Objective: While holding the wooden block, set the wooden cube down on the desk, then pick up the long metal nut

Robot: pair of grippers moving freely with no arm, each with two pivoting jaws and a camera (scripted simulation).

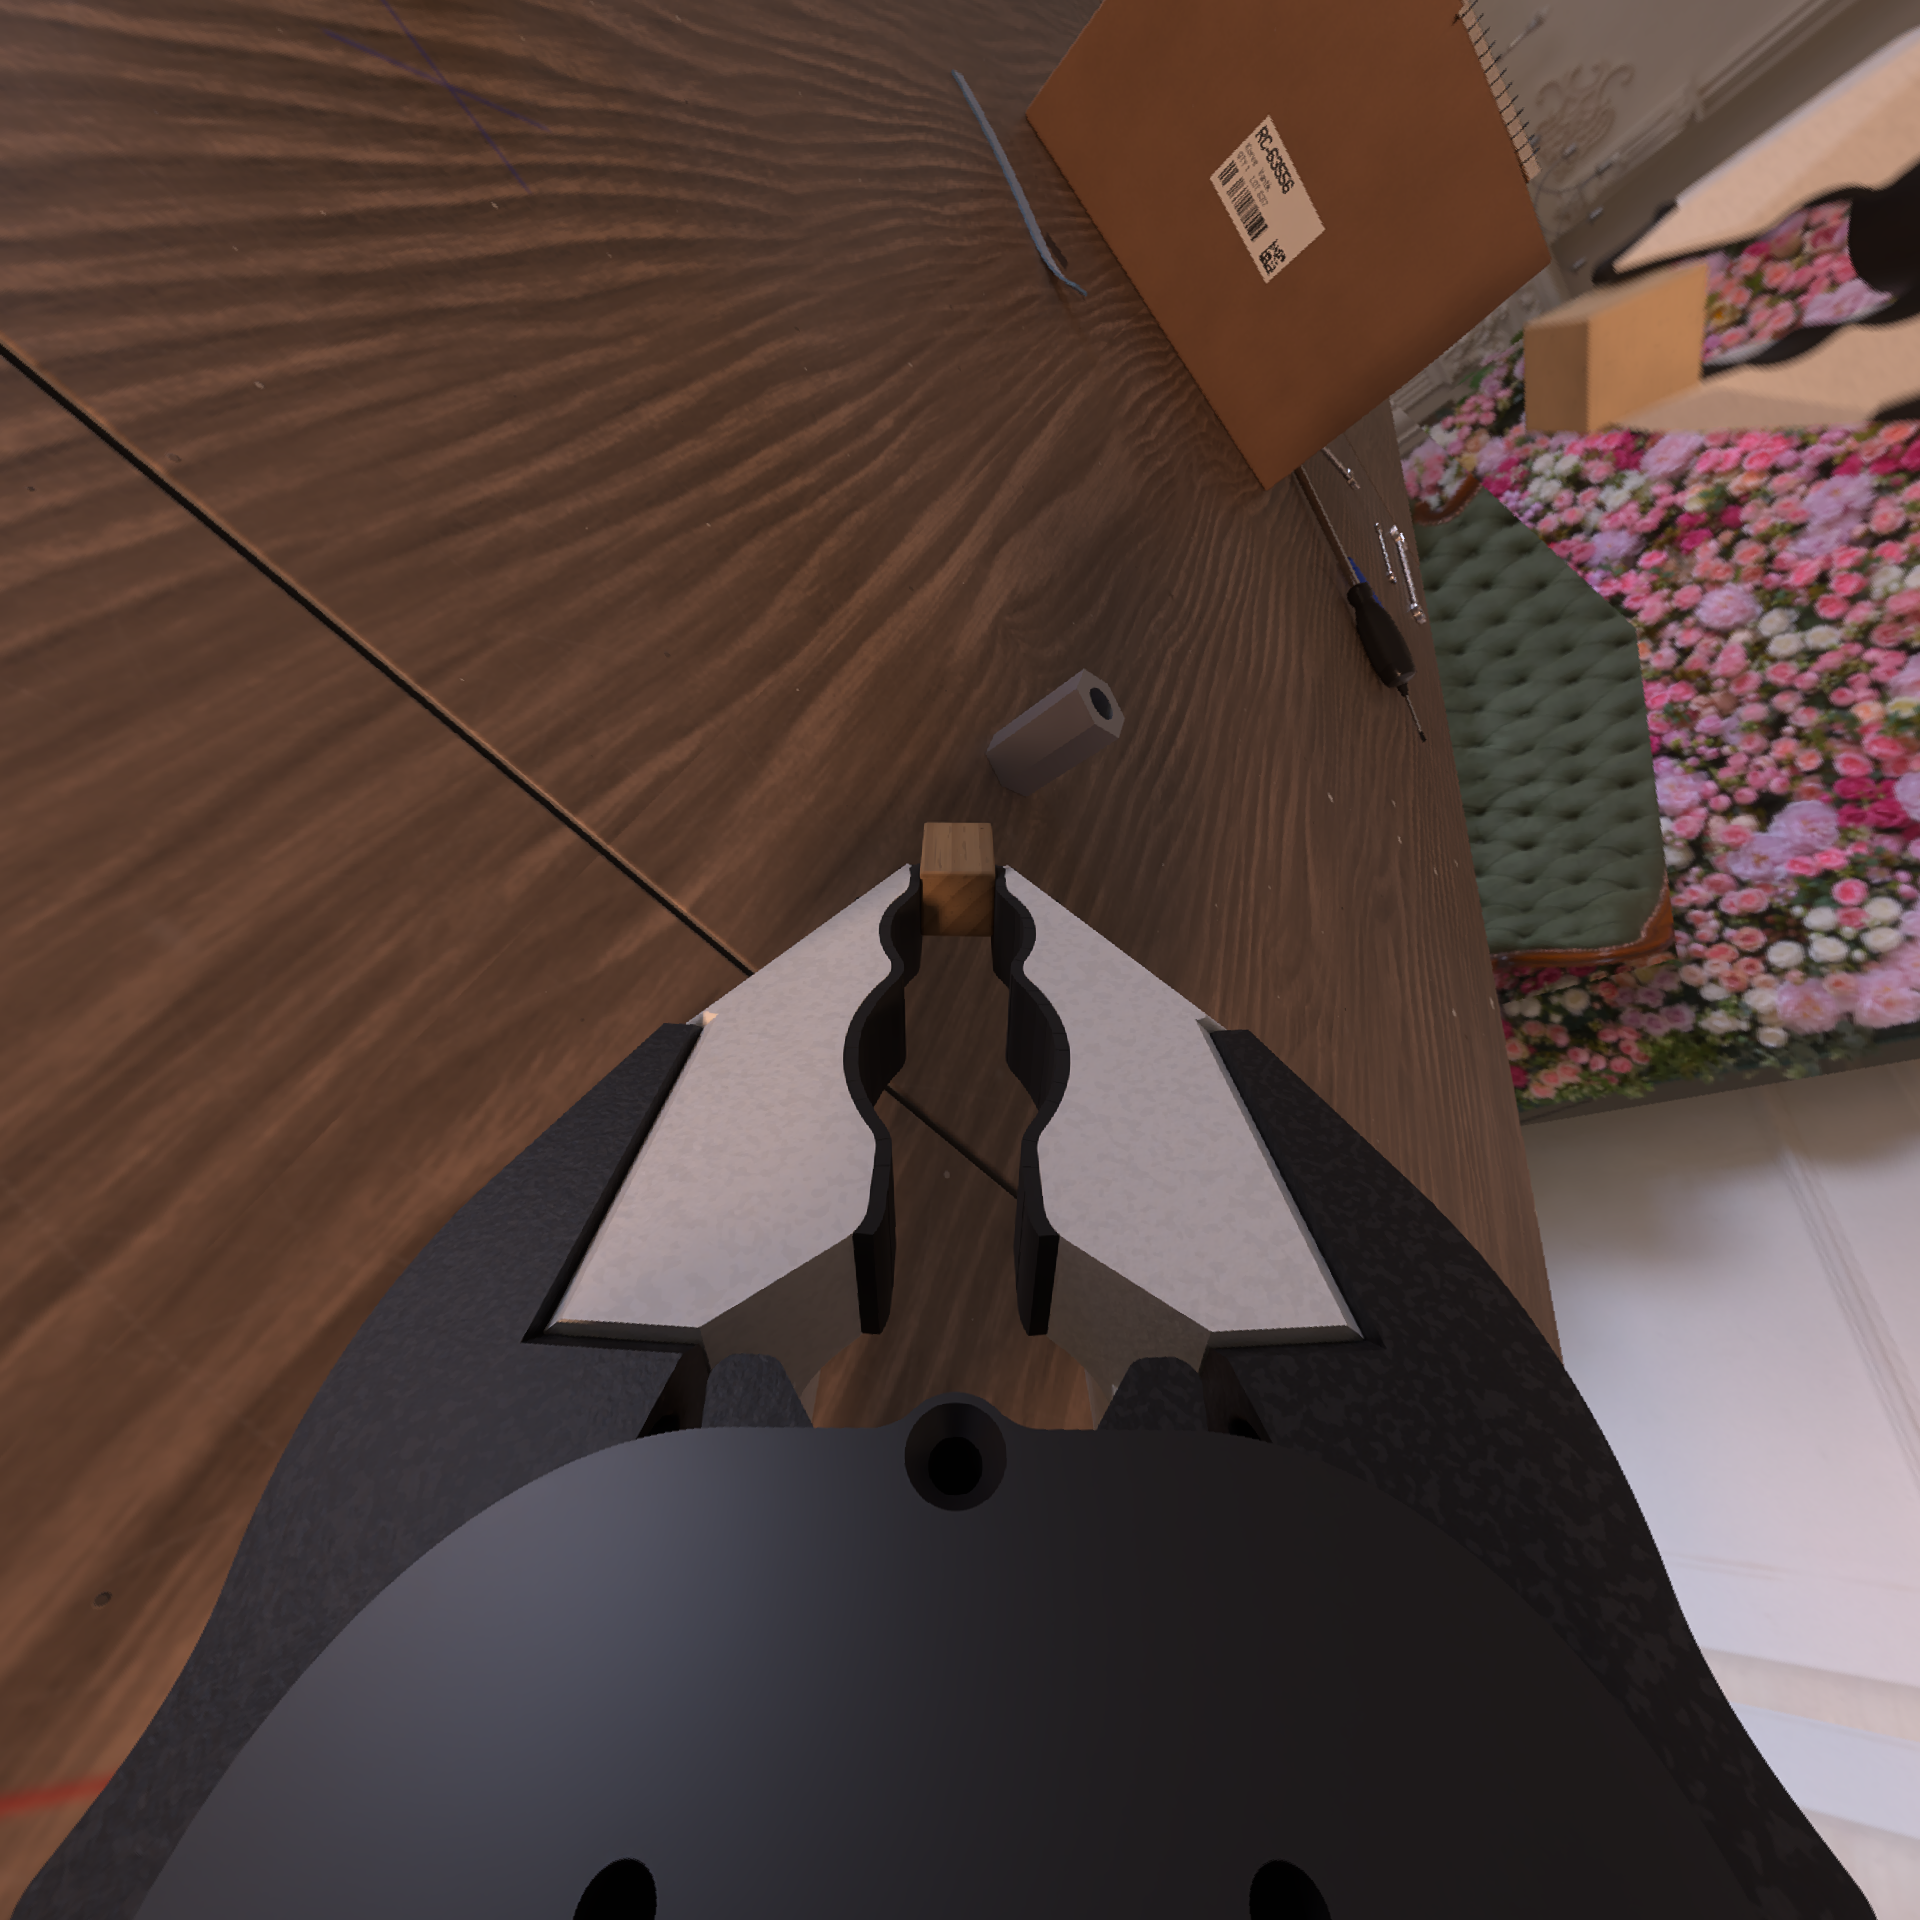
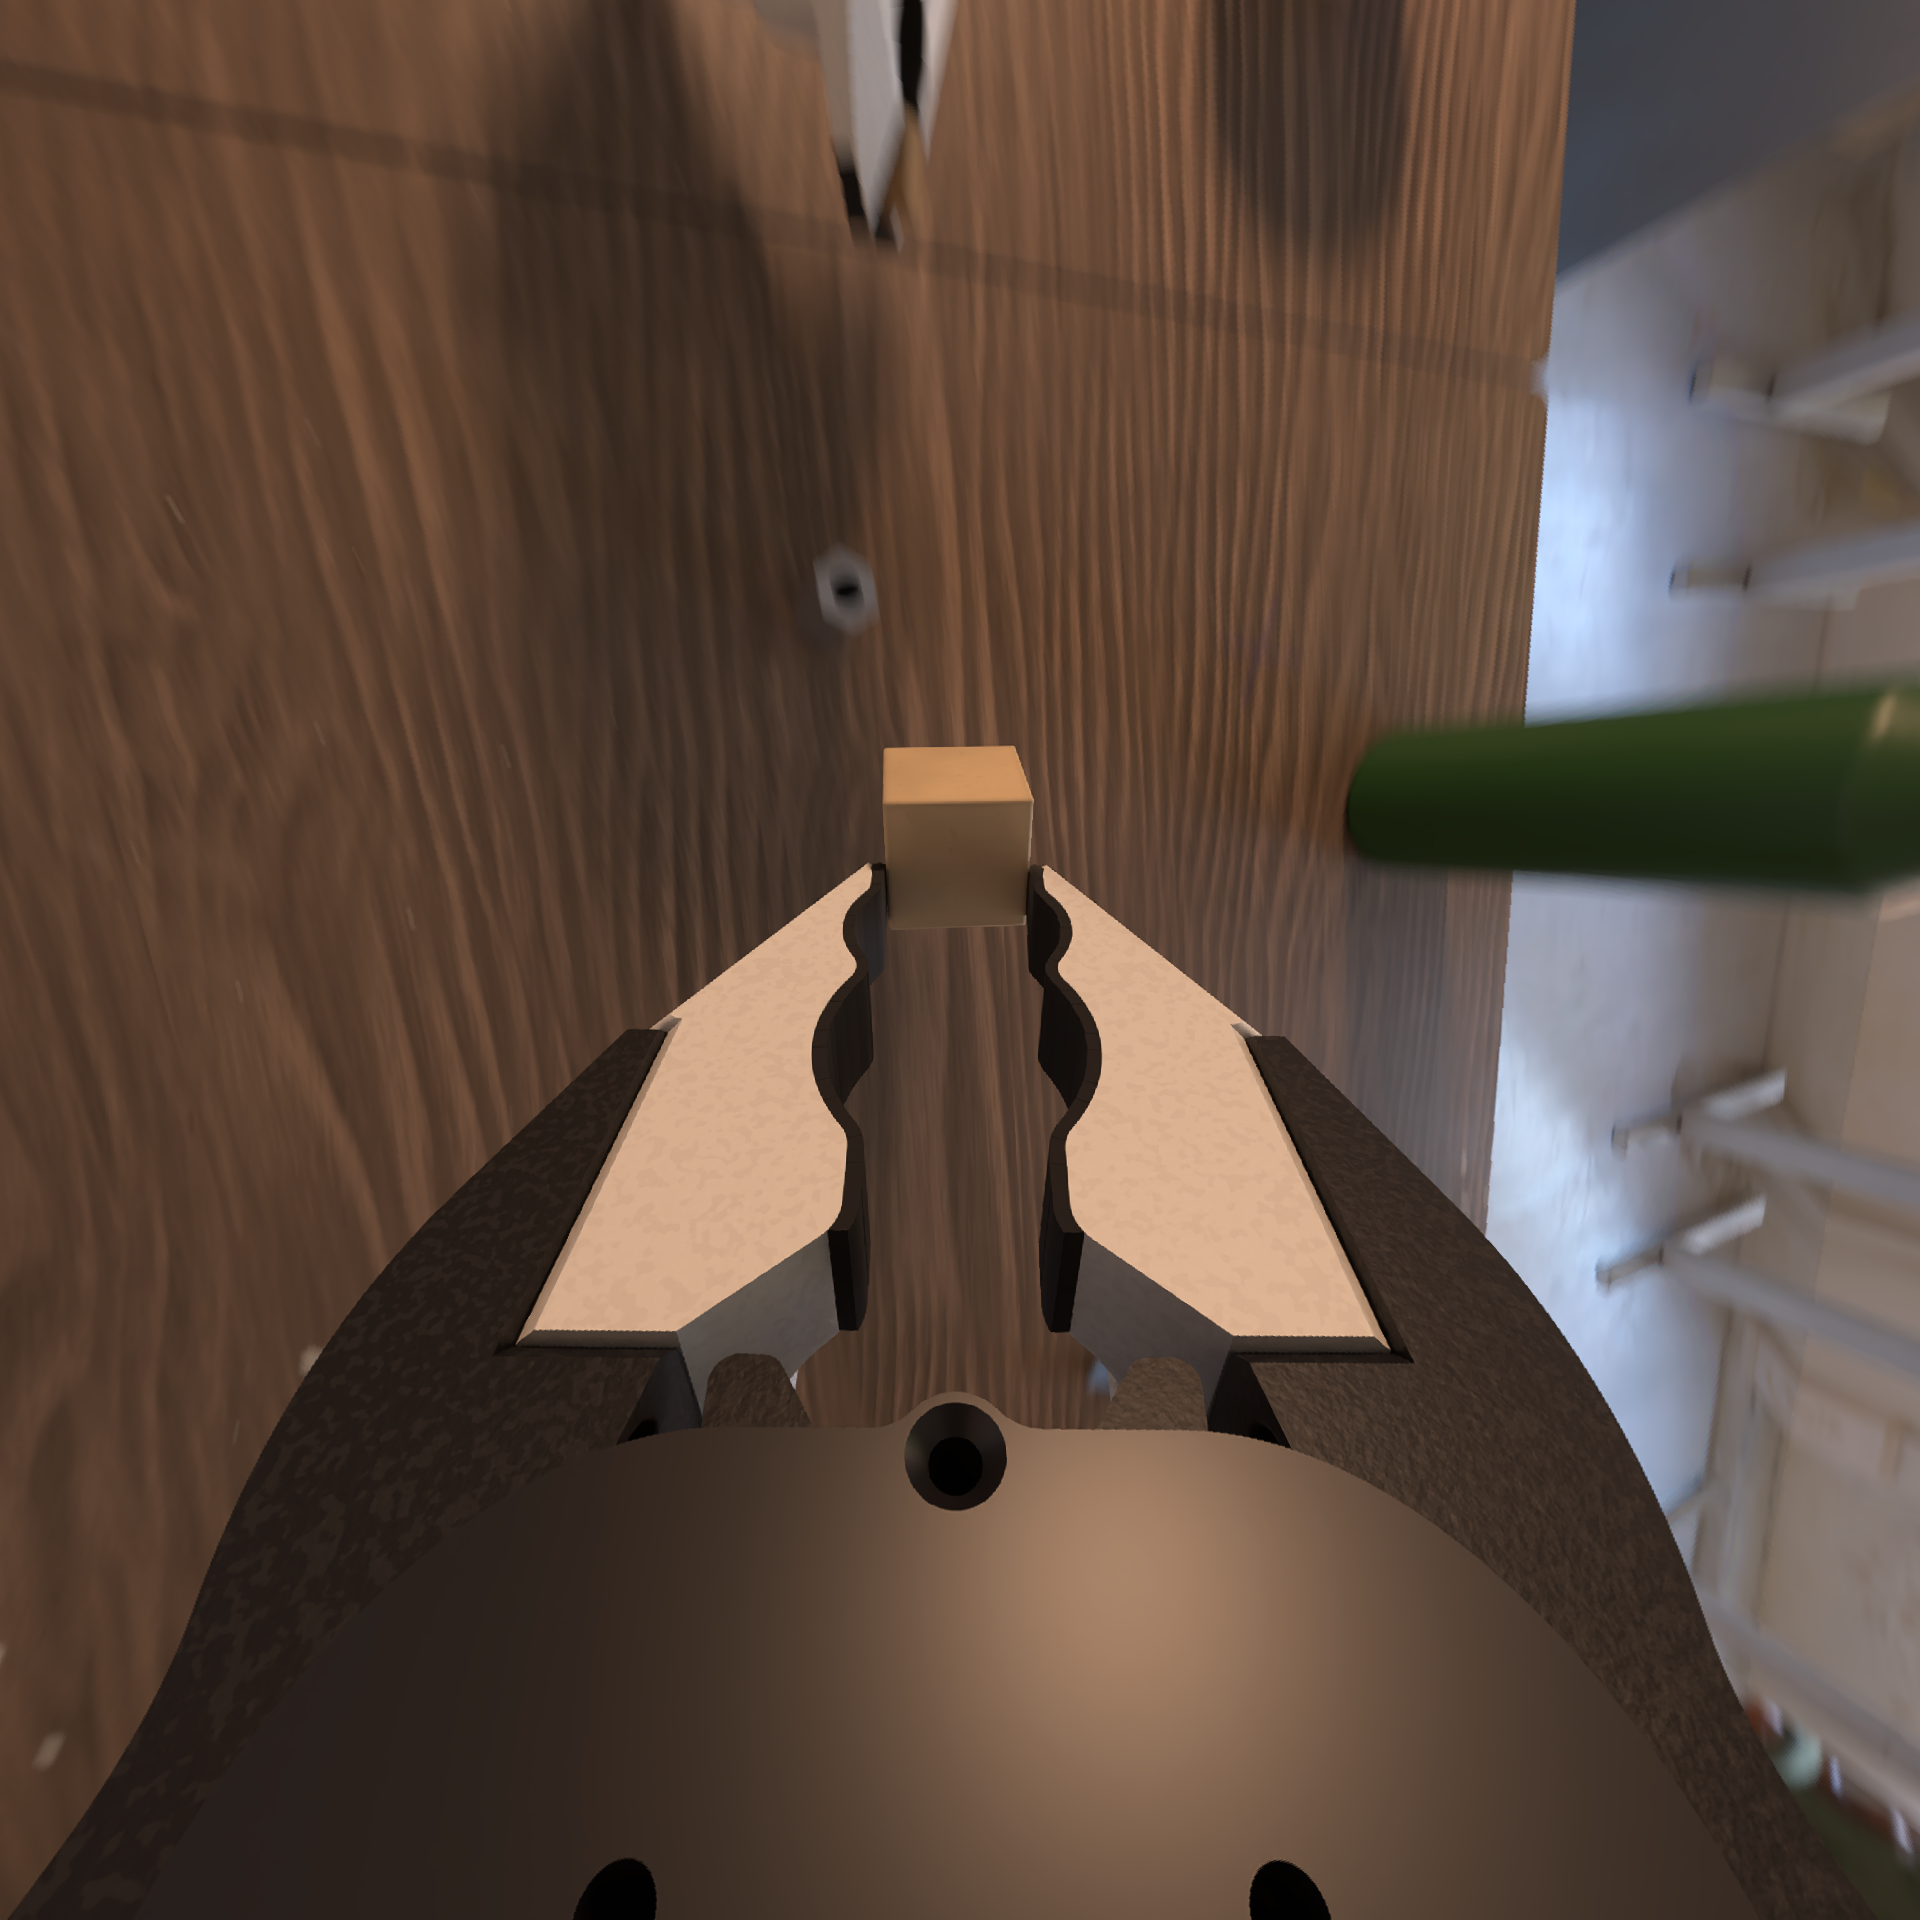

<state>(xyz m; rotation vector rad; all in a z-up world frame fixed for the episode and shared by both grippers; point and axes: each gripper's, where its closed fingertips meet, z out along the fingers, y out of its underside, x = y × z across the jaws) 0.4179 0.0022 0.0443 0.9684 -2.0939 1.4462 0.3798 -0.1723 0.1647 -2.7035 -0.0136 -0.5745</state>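
Observation:
My left gripper is shut on a small wooden cube, pinched at the fingertips above the brown desk. The long metal nut, a grey hexagonal sleeve, lies on its side just beyond the cube and slightly right. My right gripper is shut on a pale wooden block above the desk. In the right wrist view the nut lies ahead to the left, and the left gripper's tips show at the top edge. In the left wrist view the right gripper with its block is at the upper right.
A brown spiral notebook with a white label lies at the far right of the desk, with a grey-blue strip beside it. A screwdriver and small screws lie near the desk edge. A green cylinder juts in right of the block.

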